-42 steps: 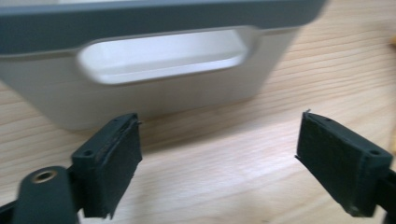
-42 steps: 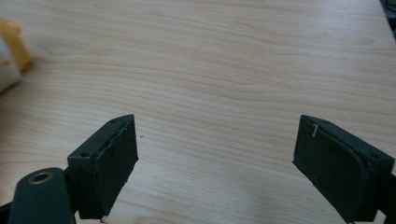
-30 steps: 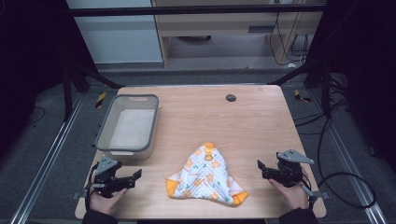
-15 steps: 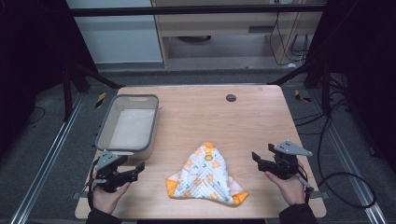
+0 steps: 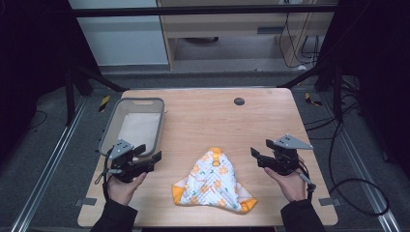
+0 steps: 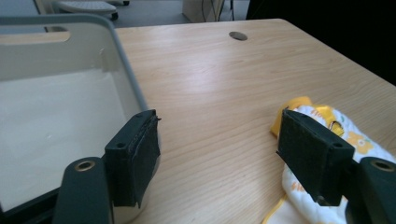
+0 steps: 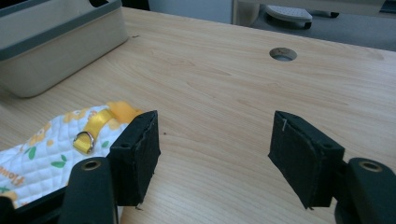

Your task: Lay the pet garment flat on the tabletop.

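A quilted white-and-orange bib, or possibly a small cloth, lies crumpled on the surface between both grippers. The left gripper and right gripper hover beside it, their fingers parted, empty, and lately narrowing. A grey bin sits behind the left one.

We see the table evenly lit from above, dark surroundings, soft glare mid-table, near jaws blurred.

I see the white quilted cloth with orange print and trim lying crumpled, lower centre of the table.
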### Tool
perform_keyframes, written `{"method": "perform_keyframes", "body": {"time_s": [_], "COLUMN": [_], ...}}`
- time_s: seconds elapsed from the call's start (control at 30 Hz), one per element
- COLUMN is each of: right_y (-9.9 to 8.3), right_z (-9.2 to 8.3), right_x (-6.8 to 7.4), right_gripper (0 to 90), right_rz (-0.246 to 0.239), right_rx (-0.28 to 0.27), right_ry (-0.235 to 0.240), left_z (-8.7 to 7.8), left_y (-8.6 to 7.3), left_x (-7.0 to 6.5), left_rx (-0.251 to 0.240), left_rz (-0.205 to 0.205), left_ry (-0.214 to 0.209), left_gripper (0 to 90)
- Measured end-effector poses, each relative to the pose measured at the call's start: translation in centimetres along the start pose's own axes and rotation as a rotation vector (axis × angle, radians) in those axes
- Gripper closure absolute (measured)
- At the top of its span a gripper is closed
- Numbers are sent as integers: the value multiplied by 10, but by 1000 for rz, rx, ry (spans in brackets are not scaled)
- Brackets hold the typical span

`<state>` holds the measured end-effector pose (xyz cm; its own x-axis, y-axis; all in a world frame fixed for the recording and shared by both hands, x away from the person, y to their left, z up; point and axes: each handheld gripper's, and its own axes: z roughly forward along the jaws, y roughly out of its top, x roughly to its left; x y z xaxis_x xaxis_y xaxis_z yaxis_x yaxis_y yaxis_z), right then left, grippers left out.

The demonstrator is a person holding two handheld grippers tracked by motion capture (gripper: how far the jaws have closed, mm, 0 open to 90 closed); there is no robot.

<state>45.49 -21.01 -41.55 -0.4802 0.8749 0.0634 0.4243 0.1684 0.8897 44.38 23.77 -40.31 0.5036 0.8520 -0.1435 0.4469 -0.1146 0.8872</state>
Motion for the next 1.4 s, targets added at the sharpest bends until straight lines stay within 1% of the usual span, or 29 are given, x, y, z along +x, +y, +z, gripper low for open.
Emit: {"method": "perform_keyframes", "body": {"time_s": [0.03, 0.07, 0.13, 0.17, 0.2, 0.23, 0.3, 0.37, 0.4, 0.47, 0.53, 0.6, 0.63, 0.67, 0.7, 0.73, 0.77, 0.83, 0.93, 0.97, 1.0, 1.07, 1.1, 1.13, 1.17, 1.23, 1.33, 1.37, 1.4], "right_y": [3, 3, 5, 7, 7, 8, 8, 7, 6, 6, 4, 1, -3, -3, -5, -5, -9, -10, -15, -17, -17, -21, -23, -24, -25, -27, -30, -32, -32], "right_z": [2, 2, 4, 7, 9, 10, 13, 17, 19, 20, 23, 26, 29, 29, 33, 33, 36, 37, 41, 43, 43, 46, 47, 48, 48, 52, 56, 59, 59], "right_x": [2, 2, 2, 3, 4, 4, 6, 8, 9, 11, 14, 16, 19, 19, 21, 21, 25, 26, 31, 32, 32, 34, 35, 36, 37, 39, 43, 45, 45], "right_gripper": [340, 340, 346, 355, 355, 365, 377, 391, 396, 402, 418, 436, 448, 448, 454, 454, 464, 468, 475, 475, 475, 475, 477, 477, 478, 481, 482, 486, 486], "right_rz": [2, 2, 5, 2, 0, -1, -3, -12, -19, -23, -34, -38, -37, -37, -51, -51, -62, -66, -74, -77, -77, -75, -74, -73, -61, -60, -75, -72, -72], "right_rx": [-4, -4, -4, 2, 3, 4, 9, 18, 25, 28, 34, 44, 58, 58, 78, 78, 91, 98, 122, 130, 130, 146, 153, 158, 165, 174, 194, 204, 204], "right_ry": [8, 8, 15, 18, 17, 19, 23, 27, 29, 33, 45, 60, 75, 75, 78, 78, 84, 90, 112, 121, 121, 131, 136, 144, 157, 169, 180, 195, 195], "left_z": [6, 6, 13, 19, 19, 26, 29, 40, 40, 46, 54, 60, 65, 65, 70, 70, 72, 76, 82, 85, 85, 90, 92, 93, 95, 98, 102, 105, 105], "left_y": [4, 4, 6, 7, 7, 7, 7, 6, 6, 4, 1, -2, -5, -5, -8, -8, -10, -14, -18, -21, -21, -24, -25, -26, -26, -29, -33, -35, -35], "left_x": [-5, -5, -9, -12, -12, -15, -17, -22, -22, -27, -32, -36, -39, -39, -42, -42, -43, -46, -50, -53, -53, -55, -56, -58, -58, -61, -61, -62, -62], "left_rx": [8, 8, 13, 24, 24, 35, 40, 66, 66, 89, 121, 141, 162, 162, 185, 185, 190, 206, 233, 249, 249, 269, 279, 283, 291, 306, 319, 326, 326], "left_rz": [12, 12, 17, 26, 26, 33, 35, 51, 51, 65, 94, 105, 111, 111, 125, 125, 127, 123, 135, 144, 144, 145, 154, 151, 158, 170, 160, 154, 154], "left_ry": [-7, -7, -22, -31, -31, -38, -43, -57, -57, -74, -83, -94, -104, -104, -112, -112, -118, -136, -152, -157, -157, -168, -167, -170, -173, -169, -176, -179, -179], "left_gripper": [291, 292, 296, 303, 306, 310, 324, 334, 344, 351, 359, 362, 364, 368, 370, 371, 377, 378, 384, 384, 384, 383, 380, 378, 378, 376, 377, 383, 388]}}
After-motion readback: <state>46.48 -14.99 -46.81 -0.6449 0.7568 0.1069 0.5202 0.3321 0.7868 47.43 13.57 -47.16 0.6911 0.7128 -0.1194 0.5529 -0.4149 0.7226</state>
